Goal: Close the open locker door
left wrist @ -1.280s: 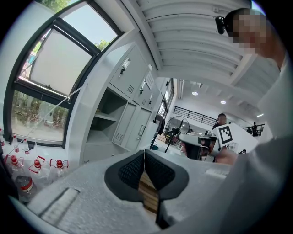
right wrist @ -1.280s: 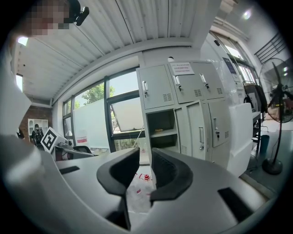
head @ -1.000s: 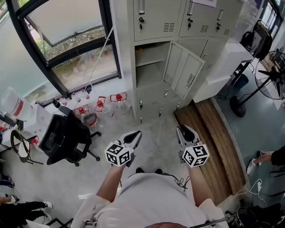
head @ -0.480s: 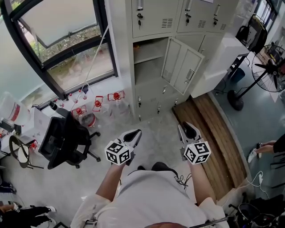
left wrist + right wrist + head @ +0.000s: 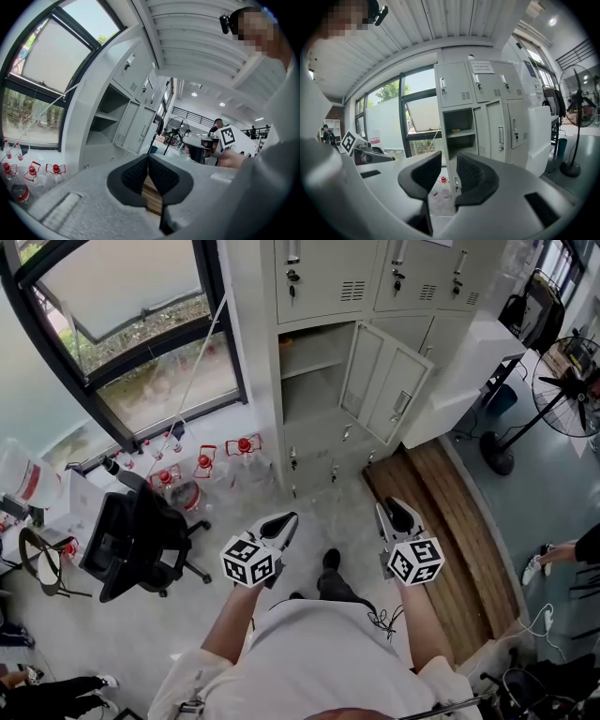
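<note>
Locker door (image 5: 386,381) stands open & upright, hinged at the opening's rt side, well ahead of both grippers, roughly in line w/ right gripper (image 5: 396,514), the nearer one, jaws partly apart & empty; left gripper (image 5: 281,524) pinched closed, empty.

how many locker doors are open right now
1: the open locker door, middle row, swung out to the right of its compartment. The other doors in view are shut; some at far right may be hidden.
</note>
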Motion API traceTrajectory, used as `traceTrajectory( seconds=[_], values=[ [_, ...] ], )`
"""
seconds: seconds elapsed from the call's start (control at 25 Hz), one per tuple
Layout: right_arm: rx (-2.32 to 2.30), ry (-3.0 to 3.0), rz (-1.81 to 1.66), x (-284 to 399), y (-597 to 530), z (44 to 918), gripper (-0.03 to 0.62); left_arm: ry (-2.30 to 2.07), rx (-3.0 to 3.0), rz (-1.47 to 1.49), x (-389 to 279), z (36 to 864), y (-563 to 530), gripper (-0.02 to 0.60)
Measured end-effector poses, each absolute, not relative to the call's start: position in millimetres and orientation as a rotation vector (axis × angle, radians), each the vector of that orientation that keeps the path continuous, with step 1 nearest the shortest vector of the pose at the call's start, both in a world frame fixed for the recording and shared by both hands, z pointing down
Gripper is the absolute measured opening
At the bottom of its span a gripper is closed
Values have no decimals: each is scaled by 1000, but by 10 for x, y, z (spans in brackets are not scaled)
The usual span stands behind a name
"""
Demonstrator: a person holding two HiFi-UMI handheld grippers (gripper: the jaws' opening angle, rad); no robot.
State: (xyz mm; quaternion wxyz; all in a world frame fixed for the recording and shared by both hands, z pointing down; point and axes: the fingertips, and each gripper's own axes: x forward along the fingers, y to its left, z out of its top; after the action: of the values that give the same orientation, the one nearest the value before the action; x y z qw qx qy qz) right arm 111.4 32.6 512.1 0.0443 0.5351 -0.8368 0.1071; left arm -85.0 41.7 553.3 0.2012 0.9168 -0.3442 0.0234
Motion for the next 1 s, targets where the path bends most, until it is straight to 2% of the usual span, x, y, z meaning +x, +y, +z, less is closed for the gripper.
traceTrajectory(
  seconds=[0.52, 1.0],
  values=[
    [1570, -2604, 355, 1343, -688, 5148, 87, -1011, 2537, 56, -534, 5509, -504, 15],
    [1593, -2560, 368, 1898, -1644, 5285, 92, -1005, 2523, 95, -47, 5577, -1413, 15]
  ],
)
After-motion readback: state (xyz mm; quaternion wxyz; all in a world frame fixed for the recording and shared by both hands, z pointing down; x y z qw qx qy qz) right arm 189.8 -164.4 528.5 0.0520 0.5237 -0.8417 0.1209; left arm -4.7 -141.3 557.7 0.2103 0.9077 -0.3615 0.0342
